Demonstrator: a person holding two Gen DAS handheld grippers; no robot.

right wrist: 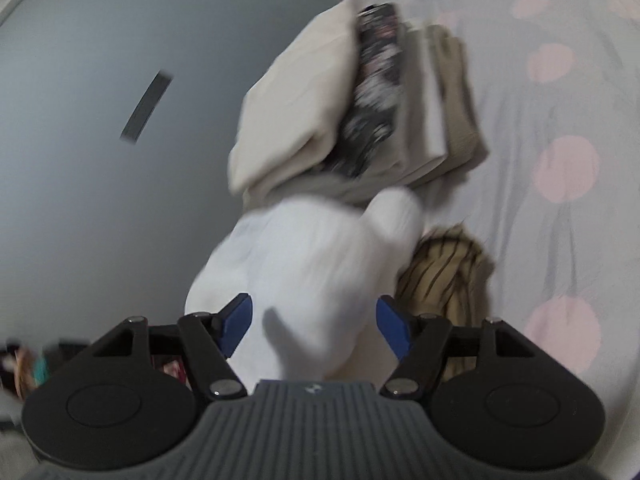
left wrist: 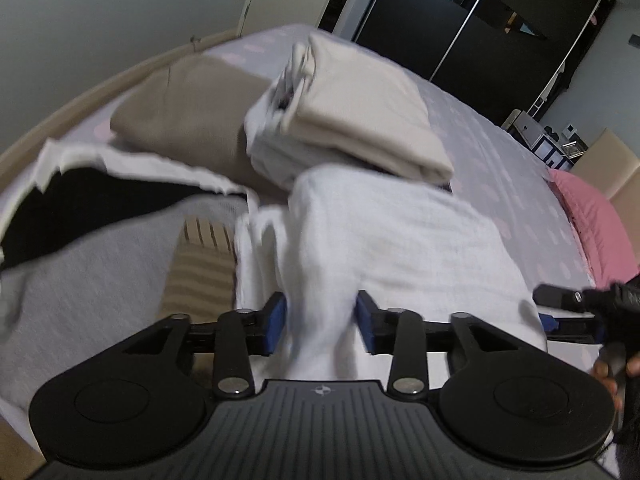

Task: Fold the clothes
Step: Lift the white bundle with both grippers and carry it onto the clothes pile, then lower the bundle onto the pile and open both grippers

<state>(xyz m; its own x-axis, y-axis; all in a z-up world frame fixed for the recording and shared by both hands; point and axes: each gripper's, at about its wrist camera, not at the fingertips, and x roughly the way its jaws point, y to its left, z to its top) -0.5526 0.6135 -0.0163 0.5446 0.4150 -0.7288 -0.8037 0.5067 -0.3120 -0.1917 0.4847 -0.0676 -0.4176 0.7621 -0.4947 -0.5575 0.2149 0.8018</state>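
A white garment (left wrist: 384, 236) lies bunched on the bed; it also shows in the right wrist view (right wrist: 316, 256). My left gripper (left wrist: 322, 320) is shut on a thick fold of it between the blue pads (left wrist: 276, 320). My right gripper (right wrist: 316, 328) also grips a bulky fold of the same garment between its blue pads (right wrist: 394, 330); it shows at the right edge of the left wrist view (left wrist: 576, 308). Both views are motion-blurred.
A stack of folded clothes, cream on top (left wrist: 360, 108), sits behind the garment; the right wrist view shows it with a dark patterned piece (right wrist: 372, 92). A tan garment (left wrist: 188, 116), black and grey clothes (left wrist: 80, 208), a striped beige piece (right wrist: 444, 272), a pink pillow (left wrist: 596, 220).
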